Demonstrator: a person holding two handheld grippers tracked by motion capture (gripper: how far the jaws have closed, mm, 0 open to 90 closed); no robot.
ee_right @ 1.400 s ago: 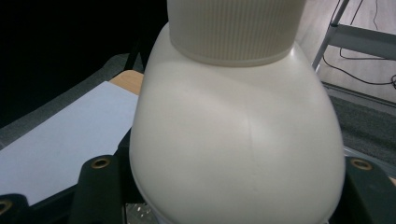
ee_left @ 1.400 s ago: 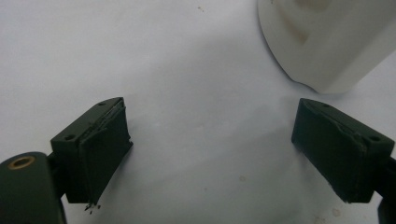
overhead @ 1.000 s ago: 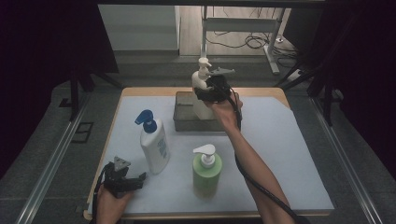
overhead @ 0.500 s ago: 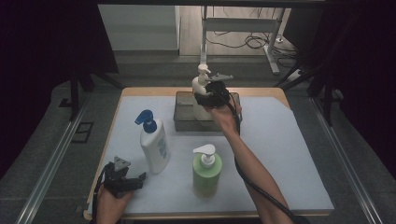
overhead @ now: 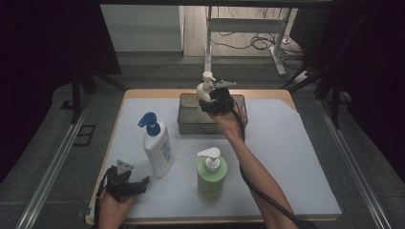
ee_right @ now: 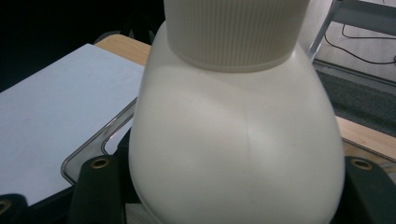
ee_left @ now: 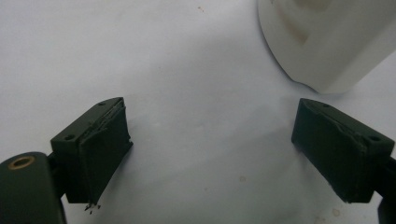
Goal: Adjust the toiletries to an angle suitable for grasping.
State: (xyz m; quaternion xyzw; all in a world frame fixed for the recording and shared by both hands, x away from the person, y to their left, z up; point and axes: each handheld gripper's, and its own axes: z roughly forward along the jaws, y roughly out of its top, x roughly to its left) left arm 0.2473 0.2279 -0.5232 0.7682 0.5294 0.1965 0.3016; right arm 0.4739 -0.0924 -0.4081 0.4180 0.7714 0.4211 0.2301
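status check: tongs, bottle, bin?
Right tongs shut on cream pump bottle, over clear bin. Left tongs open on paper, holding nothing. Nothing seen blocking the bin.

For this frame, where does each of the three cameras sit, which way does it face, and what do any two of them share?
High view: above the person's side, looking forward and down on the table; both forearms, left claw and right claw show.
Left claw view: on the left claw, looking down at the white table cover; its open jaws show, with the base of the blue-capped bottle.
Right claw view: on the right claw, facing the cream pump bottle it grips over the clear tray.
Shared: that bottle and tray also show from above.
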